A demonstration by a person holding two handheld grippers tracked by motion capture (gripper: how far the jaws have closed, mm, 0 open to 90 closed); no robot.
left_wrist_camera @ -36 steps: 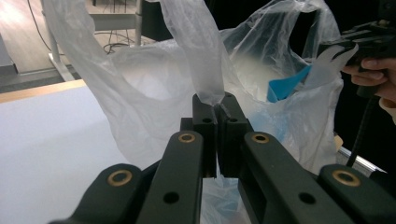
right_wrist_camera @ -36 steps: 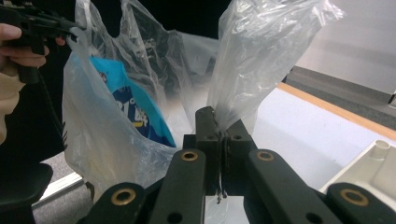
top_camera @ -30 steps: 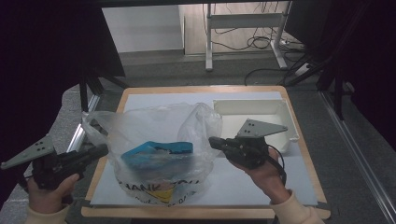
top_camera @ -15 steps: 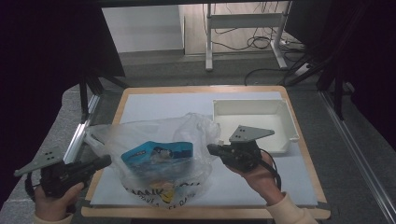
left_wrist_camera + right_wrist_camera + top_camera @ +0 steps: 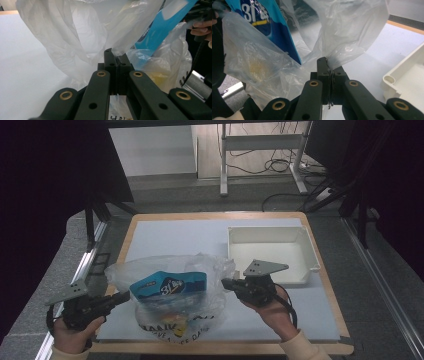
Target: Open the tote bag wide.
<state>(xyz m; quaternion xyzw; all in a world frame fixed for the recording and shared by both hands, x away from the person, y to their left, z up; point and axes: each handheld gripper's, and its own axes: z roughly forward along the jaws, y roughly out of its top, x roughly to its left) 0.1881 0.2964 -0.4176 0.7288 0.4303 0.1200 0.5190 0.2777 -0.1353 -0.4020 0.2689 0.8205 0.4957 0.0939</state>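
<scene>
Pinching the clear plastic bag (image 5: pixel 170 295) from both sides, the two claws are seen fully closed on its film. A fold of the bag's edge is clamped between the jaws of the left gripper (image 5: pixel 115 55), and the opposite edge is nipped by the right gripper (image 5: pixel 327 65). The bag is stretched between them on the white mat (image 5: pixel 175 237), with a blue packet (image 5: pixel 167 284) inside it, just ahead of each claw's tips. A white tray (image 5: pixel 270 251) lies just beyond the right gripper.
</scene>
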